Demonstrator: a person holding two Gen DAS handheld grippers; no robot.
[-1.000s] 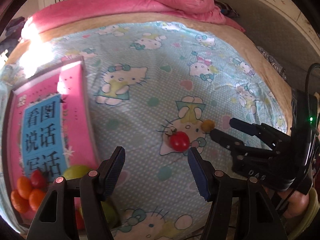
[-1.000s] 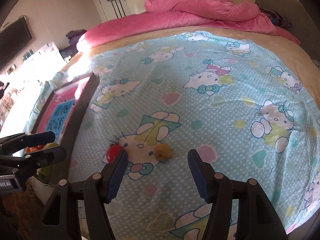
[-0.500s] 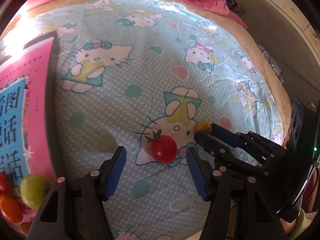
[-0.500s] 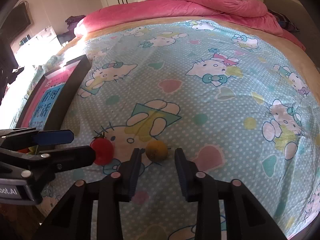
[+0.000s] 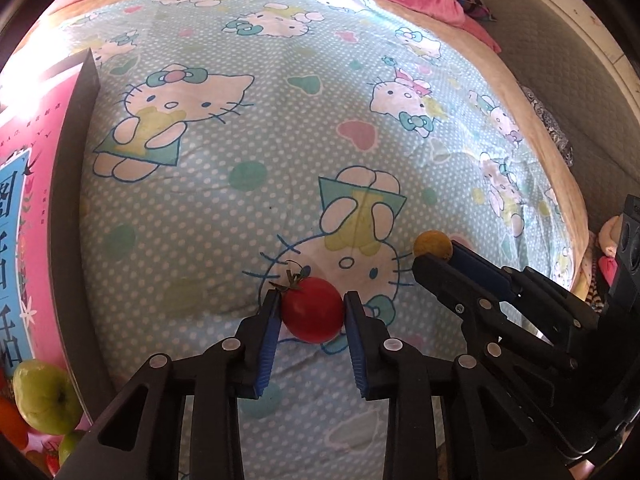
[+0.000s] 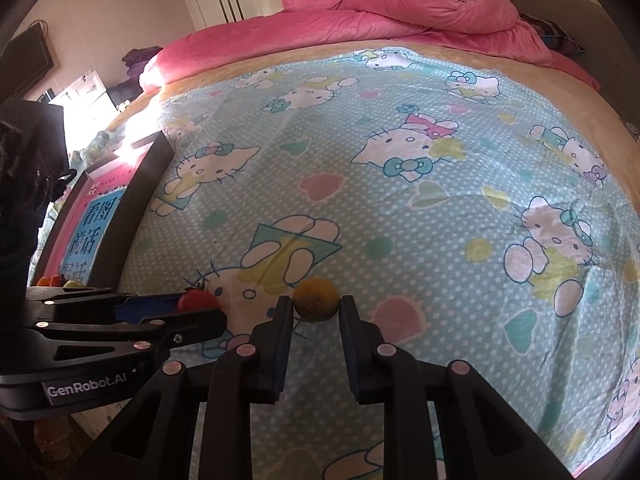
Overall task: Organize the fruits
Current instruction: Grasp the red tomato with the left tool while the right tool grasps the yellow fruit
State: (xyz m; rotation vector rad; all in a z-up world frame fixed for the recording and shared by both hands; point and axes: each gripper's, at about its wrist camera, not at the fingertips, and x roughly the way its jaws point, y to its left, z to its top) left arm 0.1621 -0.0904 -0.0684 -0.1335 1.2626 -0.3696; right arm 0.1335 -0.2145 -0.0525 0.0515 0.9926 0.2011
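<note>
A red tomato (image 5: 313,309) with a green stem lies on the Hello Kitty bedsheet (image 5: 280,140). My left gripper (image 5: 310,307) is shut on it, pads touching both sides. A small yellow-orange fruit (image 6: 316,299) lies just to its right; my right gripper (image 6: 313,307) is shut on it. In the left wrist view the yellow fruit (image 5: 432,244) shows at the right gripper's tips (image 5: 434,258). In the right wrist view the tomato (image 6: 198,300) shows between the left gripper's fingers (image 6: 160,312).
A pink box (image 5: 24,200) with a dark rim and a blue label lies at the left. Green apples (image 5: 44,396) and orange fruits (image 5: 10,424) sit at its near end. A pink duvet (image 6: 380,12) is bunched at the far side of the bed.
Both grippers moved forward and down and closed: the left onto the red tomato, the right onto the yellow-orange fruit. Both fruits still rest on the sheet.
</note>
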